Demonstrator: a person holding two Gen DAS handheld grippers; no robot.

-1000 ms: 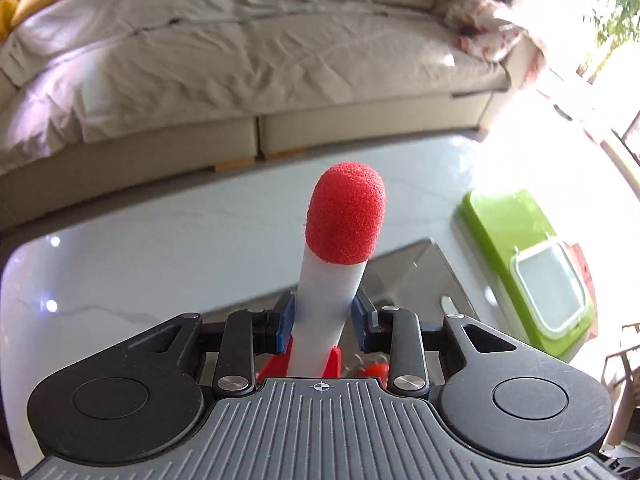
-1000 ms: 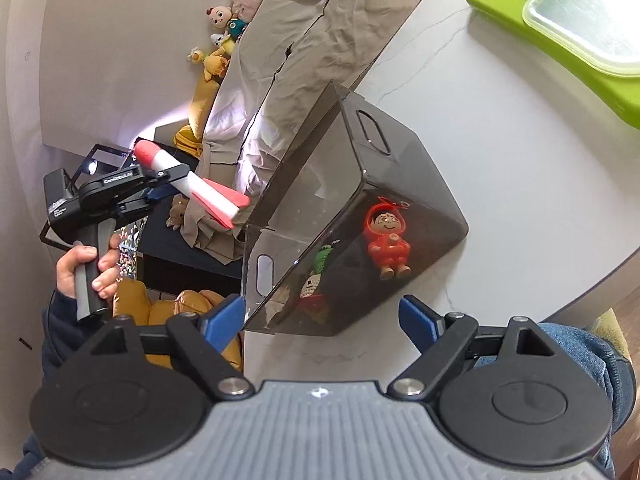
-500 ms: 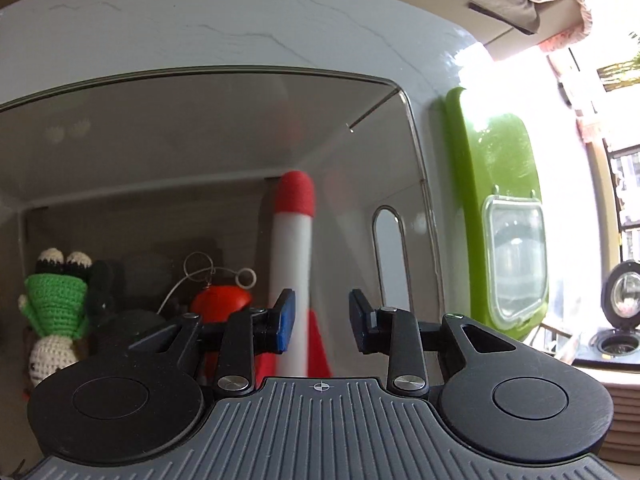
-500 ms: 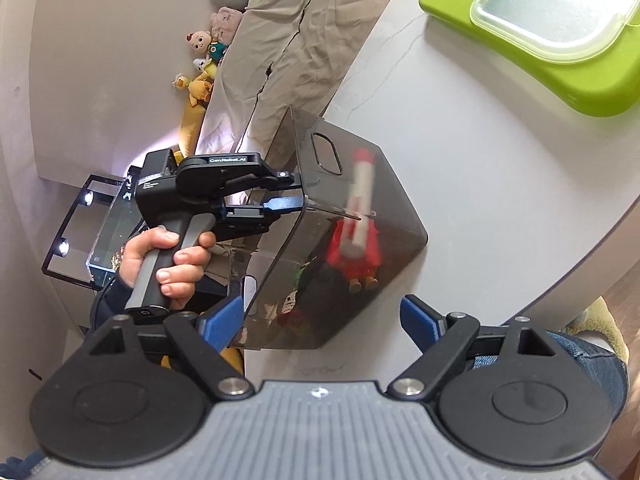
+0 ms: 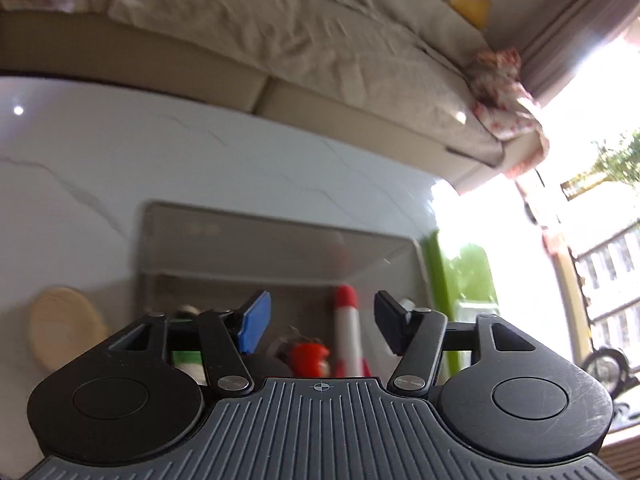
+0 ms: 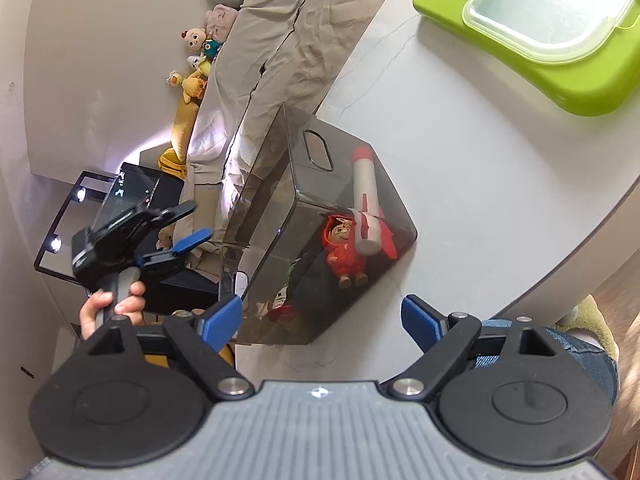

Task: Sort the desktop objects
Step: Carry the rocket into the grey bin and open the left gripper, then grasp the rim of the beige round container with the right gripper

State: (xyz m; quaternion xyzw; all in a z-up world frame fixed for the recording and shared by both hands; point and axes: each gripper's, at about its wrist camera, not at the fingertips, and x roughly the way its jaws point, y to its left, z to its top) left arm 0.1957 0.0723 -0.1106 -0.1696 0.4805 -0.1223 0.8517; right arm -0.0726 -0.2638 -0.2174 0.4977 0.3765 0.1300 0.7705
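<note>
Step in hand: by judgement, the rocket's deposit is complete; the next move calls for seeking another loose object on the surface [image 6: 460, 128] and carrying it to the bin.
Right tool [image 6: 322, 318]: nearest item; spread wide, holding nothing, poised just short of the bin's near end.
Left tool [image 5: 316, 322]: spread wide, holding nothing; raised above and outside the bin's open top, gripped by the person's hand [image 6: 110, 306] beyond the bin's left side.
Smoked bin [image 6: 320, 216]: landmark, standing on the surface.
Toy rocket [image 6: 366, 204]: inside the bin, leaning against its far wall, red tip uppermost.
Red-suited figure [image 6: 342, 248]: inside the bin, touching the rocket's base.
Knitted green toy [image 6: 286, 296]: inside the bin, nearer end, partly hidden.
Tan disc [image 5: 60, 328]: on the surface, just left of the bin.
Green lidded box [image 6: 552, 28]: on the surface, well beyond the bin.
Sofa [image 5: 280, 48]: past the surface's far edge.
</note>
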